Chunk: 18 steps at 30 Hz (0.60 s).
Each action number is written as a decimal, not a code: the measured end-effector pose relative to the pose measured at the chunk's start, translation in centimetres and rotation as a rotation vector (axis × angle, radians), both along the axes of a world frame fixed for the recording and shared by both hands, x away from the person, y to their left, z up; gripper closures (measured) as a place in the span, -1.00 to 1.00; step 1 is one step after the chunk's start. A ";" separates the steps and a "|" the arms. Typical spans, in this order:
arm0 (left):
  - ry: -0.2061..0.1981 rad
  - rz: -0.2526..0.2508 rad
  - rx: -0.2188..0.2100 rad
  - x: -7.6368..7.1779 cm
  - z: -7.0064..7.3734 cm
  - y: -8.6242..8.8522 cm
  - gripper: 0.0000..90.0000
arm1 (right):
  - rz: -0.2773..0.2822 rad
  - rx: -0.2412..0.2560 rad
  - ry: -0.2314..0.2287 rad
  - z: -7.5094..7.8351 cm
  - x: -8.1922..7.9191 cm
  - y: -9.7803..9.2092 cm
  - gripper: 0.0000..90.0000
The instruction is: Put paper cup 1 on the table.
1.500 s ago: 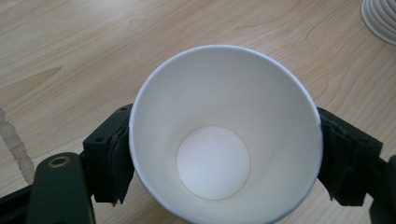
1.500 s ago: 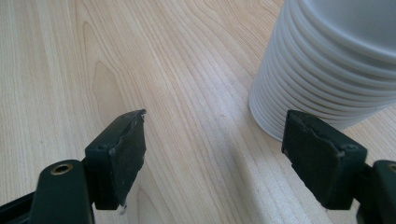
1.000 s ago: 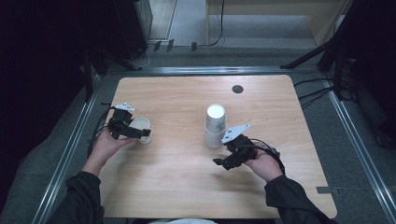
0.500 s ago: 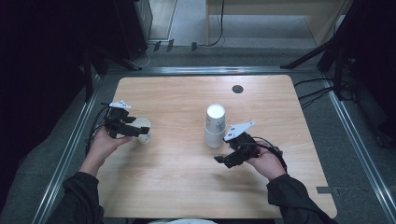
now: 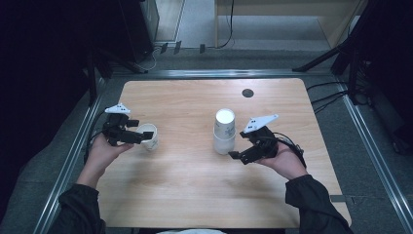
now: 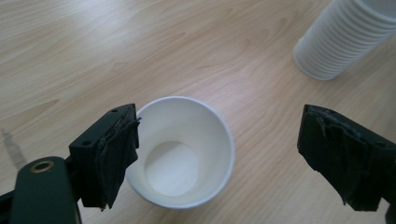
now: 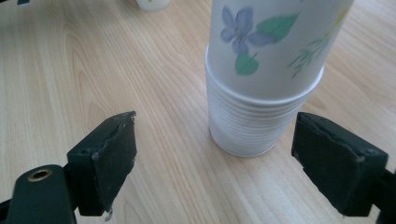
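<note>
Left tongs (image 6: 219, 154) spread, cup (image 6: 180, 151) between jaws, touching left one. Right tongs (image 7: 215, 163) spread, stack (image 7: 261, 74) just ahead on desk (image 5: 195, 190).

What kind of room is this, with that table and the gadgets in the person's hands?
Probably a lab or test bench set up for recording handwork, not a home. A bare wooden table sits inside metal rails, cables trail across the grey floor, and the surroundings are dark.

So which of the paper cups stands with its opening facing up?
The single cup near the table's left edge, between the open jaws of the left hand-held gripper. The others form an upside-down stack at the middle.
</note>
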<state>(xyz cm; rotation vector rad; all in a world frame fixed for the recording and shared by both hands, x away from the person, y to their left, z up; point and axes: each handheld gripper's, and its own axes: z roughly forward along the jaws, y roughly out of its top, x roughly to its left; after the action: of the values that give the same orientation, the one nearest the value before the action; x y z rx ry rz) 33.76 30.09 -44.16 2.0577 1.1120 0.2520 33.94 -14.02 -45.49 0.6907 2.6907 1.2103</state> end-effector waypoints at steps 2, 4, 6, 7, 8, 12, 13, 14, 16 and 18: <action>-0.004 -0.016 -0.007 -0.6 0.4 -0.3 -0.71 | 0.012 0.006 0.005 0.6 0.4 0.0 -0.68; -0.005 -0.026 -0.011 -1.1 0.7 -0.6 -0.71 | 0.030 0.011 0.001 1.0 0.6 0.1 -0.68; -0.007 -0.032 -0.013 -1.4 0.8 -0.8 -0.71 | 0.038 0.007 -0.008 1.3 0.8 0.3 -0.68; -0.005 -0.039 -0.017 -1.6 0.9 -1.0 -0.71 | 0.038 0.007 -0.008 1.3 0.8 0.3 -0.68; -0.003 -0.048 -0.014 -1.9 1.0 -1.2 -0.71 | 0.038 -0.004 -0.014 1.5 0.9 0.4 -0.67; 0.003 -0.073 -0.007 -2.8 0.9 -2.2 -0.71 | 0.045 0.004 -0.024 2.1 1.8 0.5 -0.66; 0.003 -0.080 -0.005 -2.9 0.9 -2.3 -0.70 | 0.050 0.002 -0.023 2.4 2.1 0.5 -0.65; 0.005 -0.086 -0.006 -3.2 0.9 -2.7 -0.70 | 0.059 0.002 -0.025 2.5 2.3 0.5 -0.64; 0.006 -0.098 -0.007 -3.8 0.7 -3.4 -0.70 | 0.082 0.000 -0.037 3.0 3.1 0.5 -0.63; 0.007 -0.113 0.000 -4.1 0.7 -3.8 -0.70 | 0.093 0.010 -0.034 3.4 3.6 0.5 -0.61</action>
<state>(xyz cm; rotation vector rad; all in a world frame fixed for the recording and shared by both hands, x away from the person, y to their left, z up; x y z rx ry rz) 29.66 26.28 -43.50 2.1147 0.9958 0.1889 37.55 -13.51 -42.13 0.5461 2.7182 1.2460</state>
